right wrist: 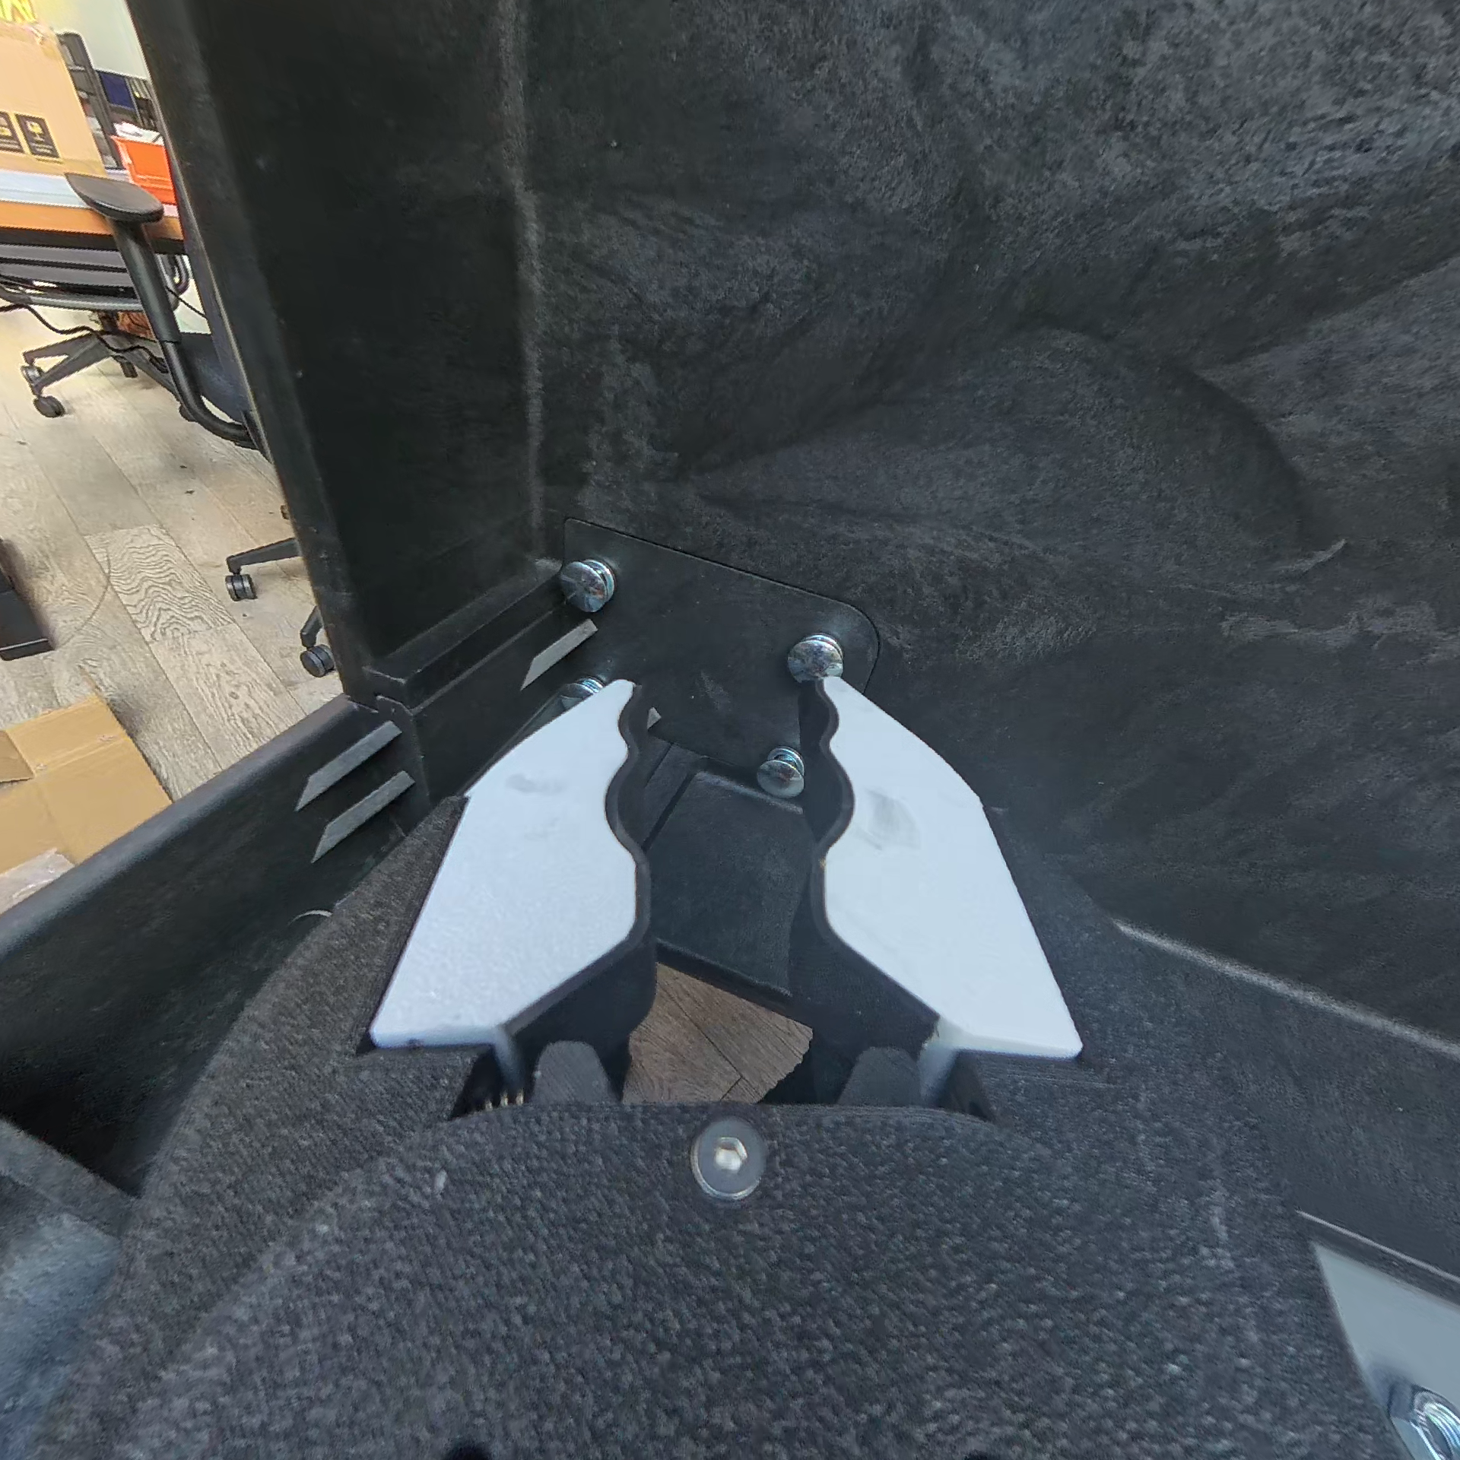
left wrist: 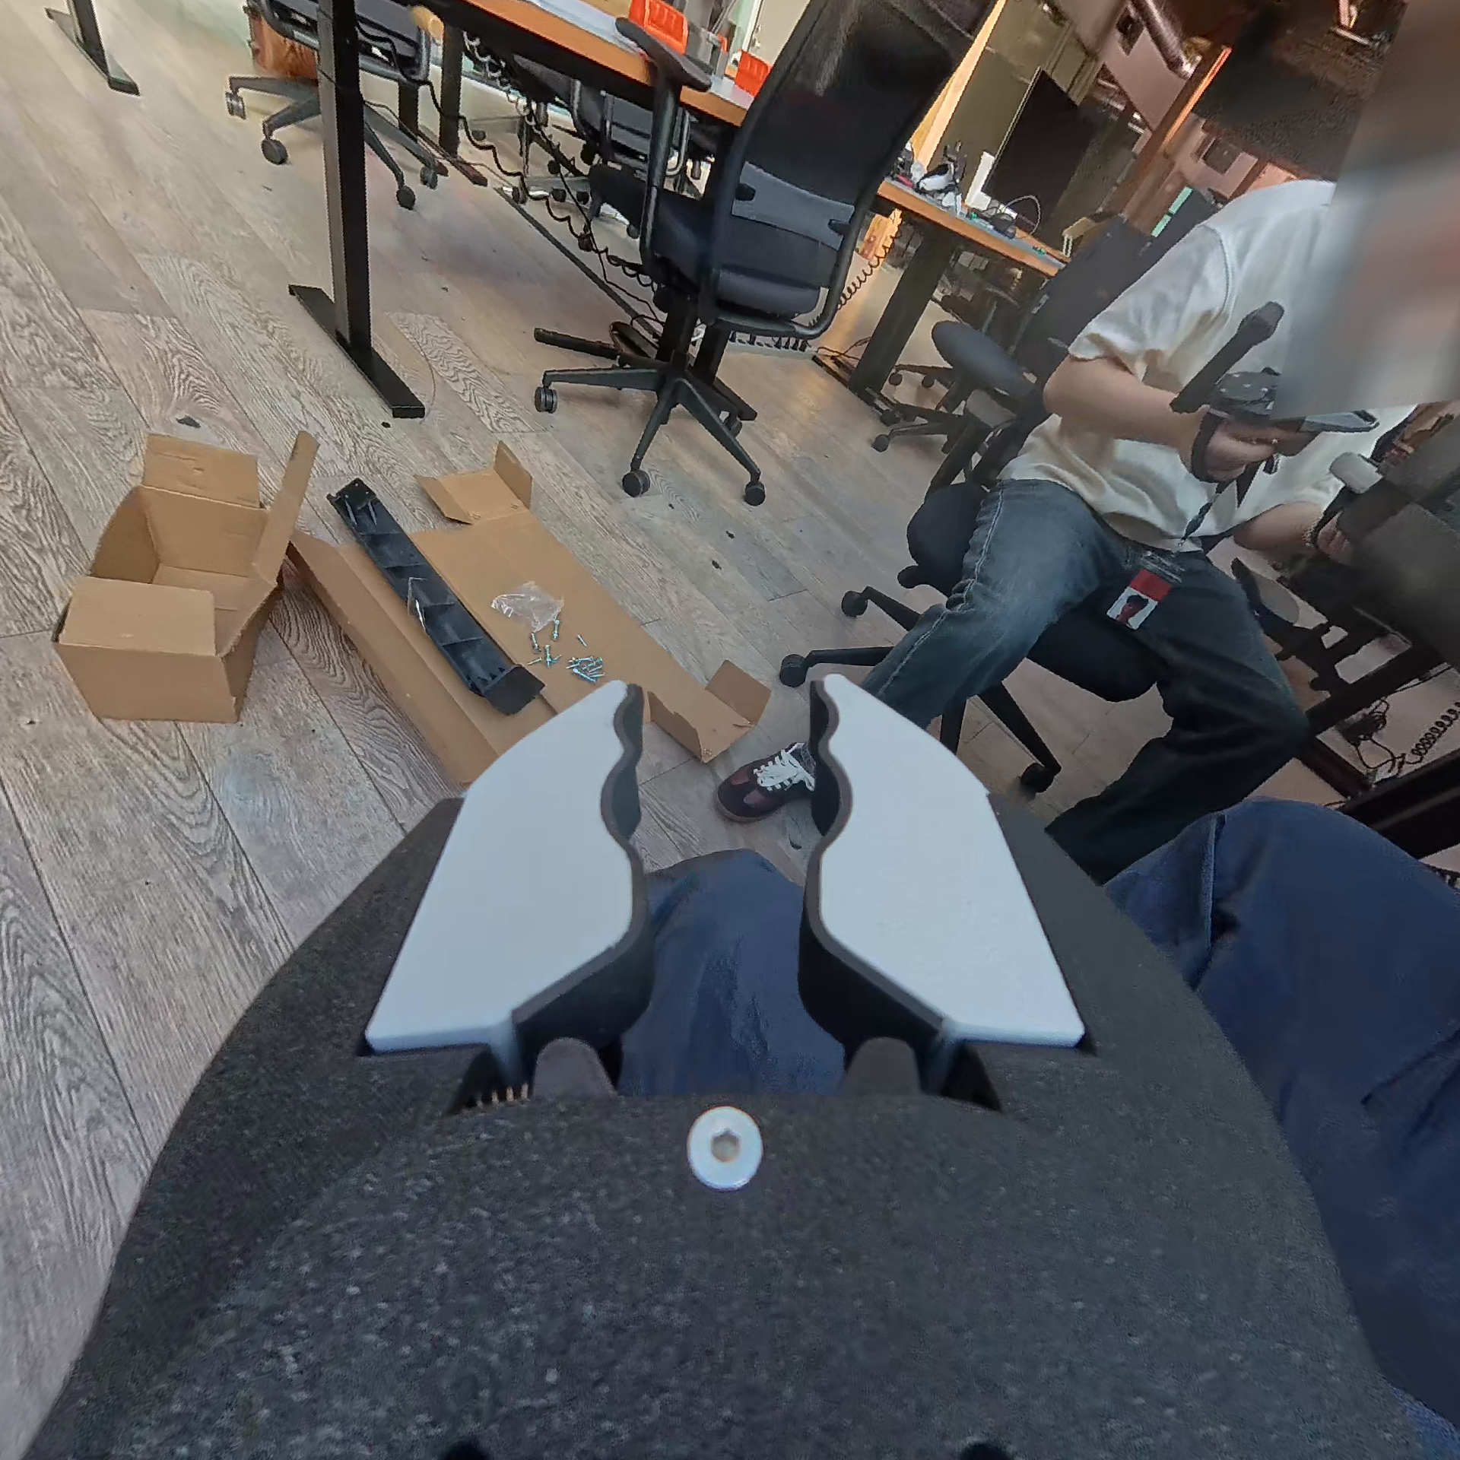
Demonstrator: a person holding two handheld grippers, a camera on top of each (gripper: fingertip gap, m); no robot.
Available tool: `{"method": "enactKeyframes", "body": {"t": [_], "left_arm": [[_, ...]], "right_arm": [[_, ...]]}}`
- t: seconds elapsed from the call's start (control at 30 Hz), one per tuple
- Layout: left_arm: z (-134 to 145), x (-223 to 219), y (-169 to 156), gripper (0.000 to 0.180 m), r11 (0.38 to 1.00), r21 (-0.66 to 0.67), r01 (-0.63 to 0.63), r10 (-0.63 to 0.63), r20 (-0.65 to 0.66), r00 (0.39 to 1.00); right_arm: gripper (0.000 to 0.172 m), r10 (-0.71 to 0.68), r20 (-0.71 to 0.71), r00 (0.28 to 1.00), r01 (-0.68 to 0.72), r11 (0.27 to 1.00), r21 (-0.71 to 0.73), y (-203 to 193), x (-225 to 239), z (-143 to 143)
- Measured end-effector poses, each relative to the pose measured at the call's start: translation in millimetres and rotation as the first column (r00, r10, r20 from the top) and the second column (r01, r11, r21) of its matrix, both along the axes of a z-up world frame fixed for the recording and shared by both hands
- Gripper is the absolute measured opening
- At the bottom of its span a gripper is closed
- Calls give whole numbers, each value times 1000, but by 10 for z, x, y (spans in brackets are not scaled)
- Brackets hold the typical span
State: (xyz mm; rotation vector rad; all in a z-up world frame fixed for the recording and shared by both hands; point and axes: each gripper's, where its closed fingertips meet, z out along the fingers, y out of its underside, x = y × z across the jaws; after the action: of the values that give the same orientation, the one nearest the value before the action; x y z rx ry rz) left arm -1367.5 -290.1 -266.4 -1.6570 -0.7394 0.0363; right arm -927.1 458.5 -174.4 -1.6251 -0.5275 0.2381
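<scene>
In the left wrist view my left gripper (left wrist: pixel 724 687) is open and empty. It hovers over a knee in blue trousers (left wrist: pixel 727 948), above the floor. On flat cardboard (left wrist: pixel 506 553) ahead lie a long black plastic part (left wrist: pixel 430 600), several loose screws (left wrist: pixel 573 660) and a clear bag (left wrist: pixel 528 604). In the right wrist view my right gripper (right wrist: pixel 723 691) is up against a black metal plate (right wrist: pixel 711 632) fixed with screws (right wrist: pixel 586 585) to a black felt-covered panel (right wrist: pixel 1027 395). A black bracket arm (right wrist: pixel 727 869) fills the gap between its fingers, and both pads meet its sides.
An open cardboard box (left wrist: pixel 170 585) stands to the left on the wooden floor. Office chairs (left wrist: pixel 735 261) and desk legs (left wrist: pixel 348 197) stand behind. A seated person (left wrist: pixel 1106 513) with a device in hand is at the right, one shoe (left wrist: pixel 770 782) near my fingers. Spacing between my two grippers at the tips: around 85 cm. The black metal plate (right wrist: pixel 711 632) is about 5 cm from my right fingertips.
</scene>
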Motion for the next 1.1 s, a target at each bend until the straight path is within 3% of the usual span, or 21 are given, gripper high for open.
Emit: {"method": "enactKeyframes", "body": {"t": [0.4,0.8,0.97,1.1], "left_arm": [[-443,402,504,45,962,-182,203,-198,46,979],[-457,602,990,45,925,-161,345,-327,129,936],[-259,585,1324,44,906,-152,394,-386,79,919],[-200,611,1590,44,883,-150,444,-439,64,896]], "right_arm": [[38,-5,-10,1000,5,1000,1,13,18,7],[33,-45,6,999,45,999,-2,33,95,5],[33,-58,19,998,58,998,-13,119,155,11],[26,142,54,988,-141,990,-23,26,-132,-31]]}}
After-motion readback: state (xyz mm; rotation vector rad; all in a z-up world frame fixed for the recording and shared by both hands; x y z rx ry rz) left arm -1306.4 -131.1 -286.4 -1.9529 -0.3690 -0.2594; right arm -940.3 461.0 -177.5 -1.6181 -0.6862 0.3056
